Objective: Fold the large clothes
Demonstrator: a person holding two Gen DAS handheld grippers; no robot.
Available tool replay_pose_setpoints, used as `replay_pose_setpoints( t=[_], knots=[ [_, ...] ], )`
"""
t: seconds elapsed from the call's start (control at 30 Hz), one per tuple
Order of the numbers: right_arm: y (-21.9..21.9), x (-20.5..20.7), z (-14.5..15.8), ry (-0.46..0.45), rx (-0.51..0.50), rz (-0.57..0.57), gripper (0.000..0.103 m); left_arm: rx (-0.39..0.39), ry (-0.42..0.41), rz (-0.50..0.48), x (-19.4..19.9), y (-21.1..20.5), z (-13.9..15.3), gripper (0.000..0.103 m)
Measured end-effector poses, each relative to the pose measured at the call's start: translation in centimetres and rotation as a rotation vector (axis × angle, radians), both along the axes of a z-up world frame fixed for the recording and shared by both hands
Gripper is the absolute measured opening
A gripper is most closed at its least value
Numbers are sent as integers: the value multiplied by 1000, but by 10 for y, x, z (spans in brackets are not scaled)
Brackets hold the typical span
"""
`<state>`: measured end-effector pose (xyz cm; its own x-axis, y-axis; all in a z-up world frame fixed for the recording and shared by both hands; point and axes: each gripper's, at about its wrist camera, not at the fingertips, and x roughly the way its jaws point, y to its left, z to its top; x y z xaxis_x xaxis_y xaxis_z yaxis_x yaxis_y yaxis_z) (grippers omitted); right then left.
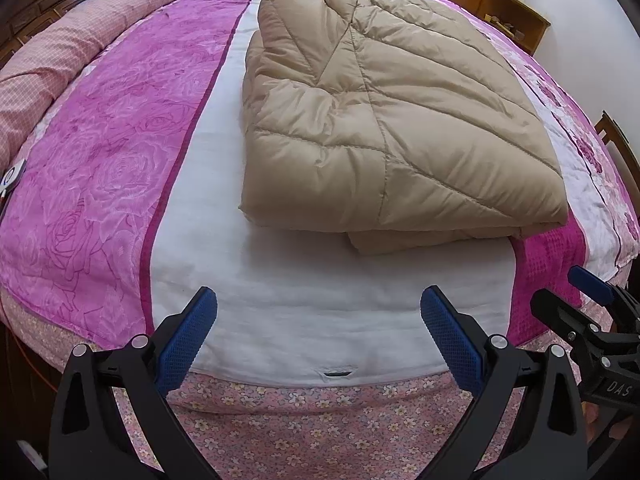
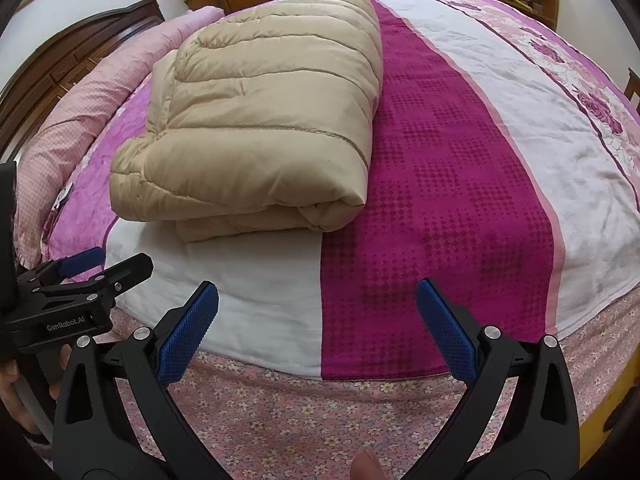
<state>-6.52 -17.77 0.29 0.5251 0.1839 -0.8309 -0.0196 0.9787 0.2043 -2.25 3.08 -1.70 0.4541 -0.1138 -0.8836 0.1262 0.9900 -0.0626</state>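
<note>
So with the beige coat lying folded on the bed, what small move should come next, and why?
Probably none beyond keeping clear: the beige coat already lies as a compact layered bundle on the bed, and both the left hand-held gripper and right hand-held gripper are open, empty, short of it.

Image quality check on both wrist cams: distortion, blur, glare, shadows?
Left wrist view: strong fisheye bowing of the pink floral bedspread, dark vignette corners; the folded beige quilted down coat is sharp, with soft even light, no glare and a faint shadow under its near edge. Right wrist view: same barrel distortion and vignette, the coat crisp, a blurred fingertip at the bottom edge.
</note>
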Motion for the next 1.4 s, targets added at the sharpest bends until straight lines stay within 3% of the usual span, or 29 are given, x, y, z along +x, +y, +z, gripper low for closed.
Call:
replay_pose_setpoints(
  t=[1.4],
  knots=[
    [0, 2, -6, 22, -14, -18, 98, 48, -10, -3, 5, -15, 0, 97]
  ],
)
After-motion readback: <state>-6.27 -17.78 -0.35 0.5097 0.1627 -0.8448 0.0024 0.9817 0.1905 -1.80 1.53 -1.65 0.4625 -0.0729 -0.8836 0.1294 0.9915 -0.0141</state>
